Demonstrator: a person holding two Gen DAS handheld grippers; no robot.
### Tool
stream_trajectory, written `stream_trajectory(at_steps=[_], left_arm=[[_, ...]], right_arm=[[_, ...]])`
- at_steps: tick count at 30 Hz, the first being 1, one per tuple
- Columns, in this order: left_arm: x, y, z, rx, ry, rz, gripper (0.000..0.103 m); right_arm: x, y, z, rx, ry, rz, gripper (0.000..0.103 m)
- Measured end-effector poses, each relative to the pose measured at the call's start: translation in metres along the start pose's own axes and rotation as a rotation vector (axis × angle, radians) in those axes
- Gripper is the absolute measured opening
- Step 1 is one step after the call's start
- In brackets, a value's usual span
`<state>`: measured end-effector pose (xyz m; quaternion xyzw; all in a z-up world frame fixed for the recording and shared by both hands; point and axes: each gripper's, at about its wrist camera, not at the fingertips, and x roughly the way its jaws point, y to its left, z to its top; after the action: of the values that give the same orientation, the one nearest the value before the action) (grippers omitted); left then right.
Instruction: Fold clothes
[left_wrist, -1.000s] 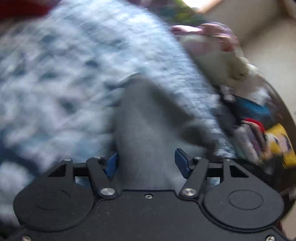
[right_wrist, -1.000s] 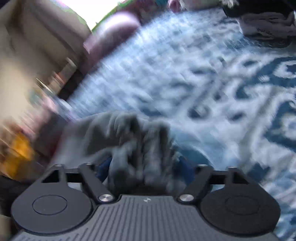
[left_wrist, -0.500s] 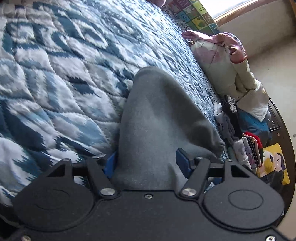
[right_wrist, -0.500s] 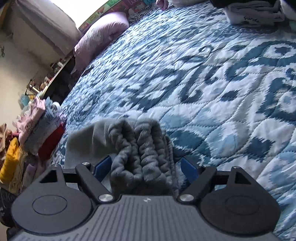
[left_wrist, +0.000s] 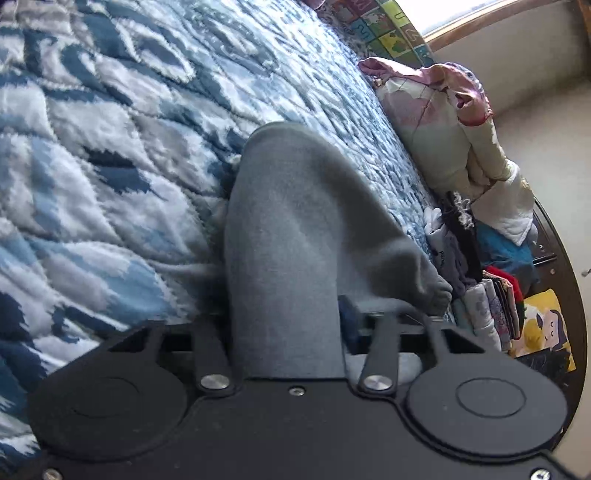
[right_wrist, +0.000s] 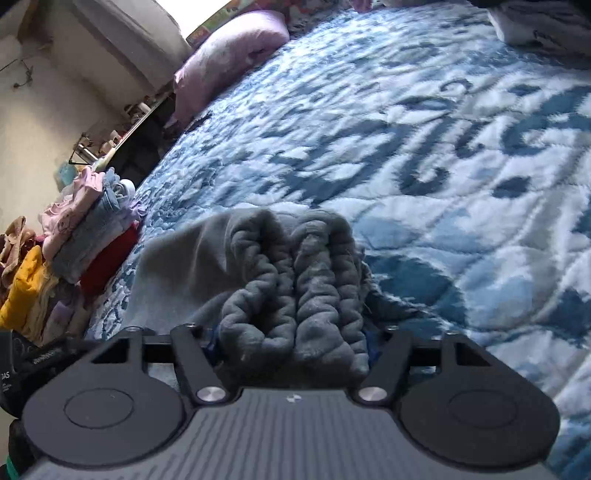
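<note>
Grey garment (left_wrist: 295, 236) lying on the blue quilt (left_wrist: 110, 166), lower centre of both frames. Left gripper (left_wrist: 284, 325) just narrowed — pinching a smooth fold. Right gripper (right_wrist: 295, 339) also just narrowed — clamped on the bunched, ribbed edge (right_wrist: 295, 280).

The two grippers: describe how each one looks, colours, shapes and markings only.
Left gripper: smooth matte black body, two round discs embossed with circles, black linkage arms on silver rivets, blue pads on the fingers. Right gripper: same layout, but its dark grey centre plate has wavy ribs and a small white mark.
</note>
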<state>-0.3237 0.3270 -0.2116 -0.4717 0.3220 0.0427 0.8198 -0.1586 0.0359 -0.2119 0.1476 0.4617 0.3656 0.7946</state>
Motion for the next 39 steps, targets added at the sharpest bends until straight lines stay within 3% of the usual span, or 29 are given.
stream_trajectory(at_steps=[4, 8, 12, 17, 22, 30, 39], left_arm=[[-0.013, -0.006, 0.009, -0.003, -0.017, -0.046, 0.033], [-0.037, -0.017, 0.034, 0.014, -0.091, -0.073, 0.032], [-0.059, -0.023, 0.071, 0.037, -0.168, -0.088, 0.032], [-0.067, -0.016, 0.115, 0.036, -0.226, -0.046, 0.032], [-0.059, 0.002, 0.146, 0.015, -0.241, -0.019, 0.032], [-0.022, 0.013, 0.21, 0.008, -0.236, 0.008, 0.032], [-0.001, -0.002, 0.299, 0.027, -0.327, 0.002, 0.032]], right_arm=[[-0.01, 0.006, 0.009, 0.012, -0.027, 0.042, 0.055], [-0.017, 0.032, 0.033, -0.022, -0.07, 0.105, 0.054], [-0.002, 0.061, 0.068, -0.049, -0.096, 0.17, 0.054], [0.037, 0.095, 0.101, -0.078, -0.099, 0.231, 0.054], [0.084, 0.114, 0.125, -0.077, -0.074, 0.251, 0.054], [0.143, 0.111, 0.156, 0.0, -0.058, 0.255, 0.054], [0.196, 0.13, 0.235, -0.007, -0.102, 0.309, 0.054]])
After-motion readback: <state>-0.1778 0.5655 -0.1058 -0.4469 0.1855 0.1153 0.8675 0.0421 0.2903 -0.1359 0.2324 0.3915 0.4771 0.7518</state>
